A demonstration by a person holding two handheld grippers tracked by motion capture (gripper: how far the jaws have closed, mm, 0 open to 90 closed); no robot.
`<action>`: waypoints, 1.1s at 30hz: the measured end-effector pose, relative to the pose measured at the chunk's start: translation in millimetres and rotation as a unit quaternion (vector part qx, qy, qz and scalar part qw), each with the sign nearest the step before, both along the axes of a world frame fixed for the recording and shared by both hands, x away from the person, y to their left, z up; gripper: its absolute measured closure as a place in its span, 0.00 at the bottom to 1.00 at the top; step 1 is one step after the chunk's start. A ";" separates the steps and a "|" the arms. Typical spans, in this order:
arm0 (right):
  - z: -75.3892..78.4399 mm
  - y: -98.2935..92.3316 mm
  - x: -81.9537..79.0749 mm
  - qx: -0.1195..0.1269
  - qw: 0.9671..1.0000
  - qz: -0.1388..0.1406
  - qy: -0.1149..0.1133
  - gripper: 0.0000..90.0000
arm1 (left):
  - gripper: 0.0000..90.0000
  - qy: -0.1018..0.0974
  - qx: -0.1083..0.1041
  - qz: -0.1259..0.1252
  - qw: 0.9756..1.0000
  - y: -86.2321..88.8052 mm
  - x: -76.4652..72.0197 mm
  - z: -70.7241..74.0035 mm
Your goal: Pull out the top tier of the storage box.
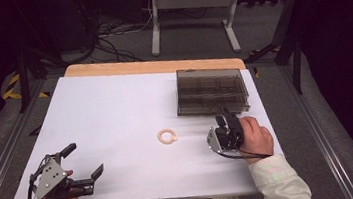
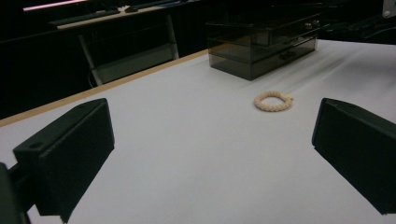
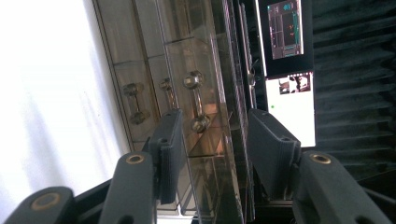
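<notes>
Left gripper (image 1: pixel 85 161): near-left corner of white worktop (image 1: pixel 116 116), held in hand, jaws spread wide, nothing between them, aimed toward centre. Bracelet (image 1: pixel 167 136): cream beaded ring, flat on worktop centre, well apart from left gripper, near box. Box (image 1: pixel 211 90): smoky clear drawer unit, far right of worktop, drawers shut. Right gripper (image 1: pixel 225 122): turned on side, right at box front; jaws parted, straddling metal drawer handle (image 3: pixel 196 102), not closed on it.
</notes>
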State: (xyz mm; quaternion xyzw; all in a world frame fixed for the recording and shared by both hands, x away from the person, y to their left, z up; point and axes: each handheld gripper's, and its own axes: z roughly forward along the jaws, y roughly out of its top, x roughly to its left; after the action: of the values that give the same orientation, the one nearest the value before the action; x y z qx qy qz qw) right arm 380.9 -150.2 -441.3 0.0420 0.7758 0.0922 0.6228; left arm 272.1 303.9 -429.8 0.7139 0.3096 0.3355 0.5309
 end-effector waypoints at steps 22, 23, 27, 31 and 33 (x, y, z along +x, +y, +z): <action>32.3 -13.1 -21.3 0.171 0.979 0.093 0.067 0.50 | 0.00 0.001 0.000 0.001 1.000 0.1 0.0 -0.1; 35.1 -14.5 -21.6 0.182 0.975 0.100 0.075 0.50 | 0.00 0.001 -0.001 0.001 1.000 -0.1 0.0 -0.2; 45.9 -20.6 -21.8 0.237 0.958 0.122 0.105 0.50 | 0.00 -0.001 0.006 -0.007 1.000 0.8 1.2 0.3; 55.5 -27.9 -21.4 0.282 0.941 0.135 0.130 0.49 | 0.00 0.002 -0.001 0.001 1.000 -0.2 0.2 -0.2; 59.7 -31.6 -21.1 0.301 0.933 0.140 0.143 0.49 | 0.00 0.002 0.000 0.001 1.000 -0.2 0.4 -0.3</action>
State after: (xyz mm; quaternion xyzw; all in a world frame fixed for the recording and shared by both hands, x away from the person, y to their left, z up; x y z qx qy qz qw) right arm 359.8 -181.7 -381.6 0.1307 0.7905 0.4006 0.4445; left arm 272.5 303.7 -430.0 0.7141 0.3114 0.3345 0.5303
